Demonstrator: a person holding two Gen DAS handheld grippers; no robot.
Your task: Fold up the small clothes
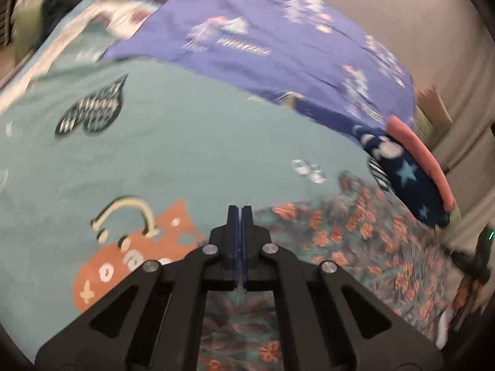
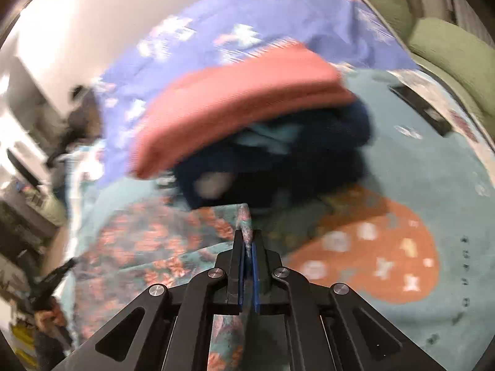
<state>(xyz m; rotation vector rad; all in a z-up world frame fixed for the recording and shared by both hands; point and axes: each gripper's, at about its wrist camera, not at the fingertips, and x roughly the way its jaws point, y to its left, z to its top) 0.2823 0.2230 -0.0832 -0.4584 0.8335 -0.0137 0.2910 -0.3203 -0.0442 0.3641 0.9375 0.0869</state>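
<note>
The right gripper (image 2: 247, 241) has its blue-padded jaws pinching a raised ridge of the floral garment (image 2: 173, 241), a thin, limp fabric printed with orange-pink blossoms on teal. The pinched fold stands up between the pads and runs away from them toward the folded pile. The left gripper (image 1: 240, 216) has its jaws pressed together at the same garment's edge; the floral cloth passes beneath it, but whether any fabric is caught between the pads cannot be told from this view.

Taking the floral garment as landmark: it lies crumpled and only partly spread on a teal printed mat (image 1: 185, 142), soft-looking and flat, with an orange patch carrying pale letters. Just beyond the garment sits a stack of folded clothes: a thick salmon-pink piece (image 2: 241, 92) on top, with smooth rounded folded edges, over a dark navy piece with pale stars (image 1: 411, 179). Behind that lies a lavender printed sheet (image 1: 278, 46), lightly wrinkled.

Judging by the layout, at least two pieces are already folded and stacked, while the floral garment has only just been taken up; its folds and its placing on the stack appear to remain.
</note>
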